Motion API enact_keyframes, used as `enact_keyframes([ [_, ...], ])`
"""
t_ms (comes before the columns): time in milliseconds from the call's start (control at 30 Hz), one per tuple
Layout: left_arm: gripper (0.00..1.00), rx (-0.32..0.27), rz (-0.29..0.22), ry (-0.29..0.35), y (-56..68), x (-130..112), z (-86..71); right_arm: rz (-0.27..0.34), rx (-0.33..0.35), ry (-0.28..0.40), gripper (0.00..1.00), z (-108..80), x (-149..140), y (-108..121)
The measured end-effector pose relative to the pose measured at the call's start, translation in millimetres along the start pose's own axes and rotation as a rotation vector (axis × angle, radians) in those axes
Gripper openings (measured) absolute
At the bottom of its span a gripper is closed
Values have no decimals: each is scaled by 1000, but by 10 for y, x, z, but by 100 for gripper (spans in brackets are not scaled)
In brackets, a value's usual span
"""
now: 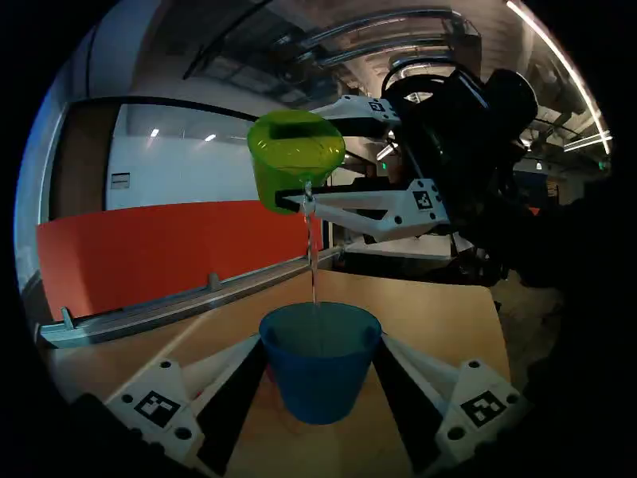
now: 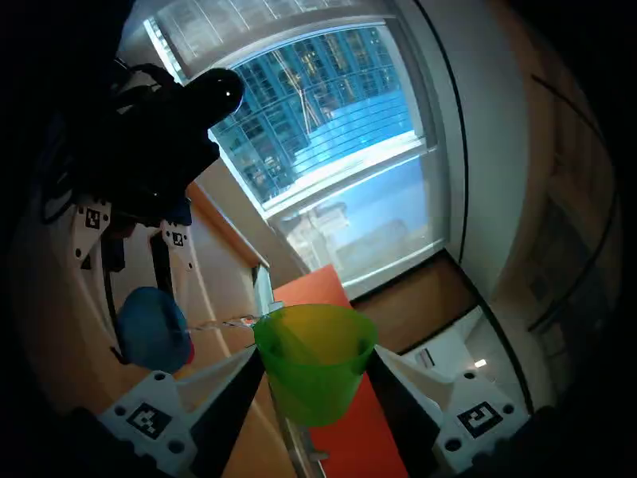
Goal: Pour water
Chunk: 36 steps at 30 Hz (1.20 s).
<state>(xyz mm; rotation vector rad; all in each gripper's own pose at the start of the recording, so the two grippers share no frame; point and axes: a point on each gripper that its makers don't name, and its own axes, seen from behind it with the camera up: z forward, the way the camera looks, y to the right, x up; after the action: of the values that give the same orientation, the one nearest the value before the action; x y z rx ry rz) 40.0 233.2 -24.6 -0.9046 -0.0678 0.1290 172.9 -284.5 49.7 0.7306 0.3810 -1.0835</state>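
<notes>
Pale wooden table [image 1: 430, 311] runs out under both tools in the left gripper view, with an orange panel [image 1: 159, 247] and a glass partition [image 1: 183, 159] behind it and pipes [image 1: 382, 32] along the dark ceiling. Low in that view the left gripper [image 1: 320, 346] has its jaws clamped on the blue cup [image 1: 318, 382], one white finger against each side of the wall just below the rim. The cup stands upright, long axis vertical, mouth up. Above it the right gripper [image 1: 306, 155] comes in from the right, jaws closed on the green cup [image 1: 291, 143], one finger above and one below. That cup is tipped far over, with its mouth turned toward the camera and downward and its base away. A thin water stream [image 1: 312, 255] drops from its lowest lip straight into the blue cup. In the right gripper view the green cup [image 2: 314, 374] sits between the right gripper [image 2: 316, 354] fingers, mouth facing away from the camera. The water stream [image 2: 219, 323] leaves its rim toward the blue cup [image 2: 151, 328], held by the left gripper [image 2: 147, 319] in front of a large window [image 2: 334, 143]. Each finger carries a black-and-white square marker [image 1: 155, 406]; a small sign [image 1: 119, 181] on the white wall is too small to read.
</notes>
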Motion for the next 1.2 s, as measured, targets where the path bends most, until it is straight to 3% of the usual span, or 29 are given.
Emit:
enact_keyframes([
  [1200,86,-2,1,6,-1,12,-27,-139,-18,7,88,13,61,102],
])
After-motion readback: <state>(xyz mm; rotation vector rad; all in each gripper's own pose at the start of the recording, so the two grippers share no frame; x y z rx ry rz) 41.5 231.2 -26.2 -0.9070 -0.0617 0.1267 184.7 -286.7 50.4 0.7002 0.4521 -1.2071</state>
